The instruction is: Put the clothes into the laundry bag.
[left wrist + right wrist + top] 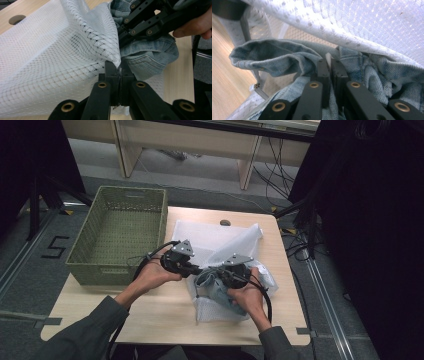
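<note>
On the wooden table [165, 315], just right of the green woven basket [120, 232], a white mesh bag [215, 240] lies spread out with a blue denim garment [212, 285] bunched at its near end. From above, the bag's long axis runs from the far side of the table toward the person, its opening facing the person, and the denim sits half in that opening, between the two hands. The high view gives this layout but not the jaws. The left gripper view supplies them: the left gripper [119, 70] has its jaws pressed together on the edge of the mesh bag [62, 57], lifting it into a taut ridge, with the denim [150, 55] just behind and the other gripper's black linkage above it. The right gripper view shows the right gripper [329, 65] with its jaws closed on a fold of denim [277, 60], a sliver of pale material between the tips, and the mesh [362, 22] arching overhead.
</note>
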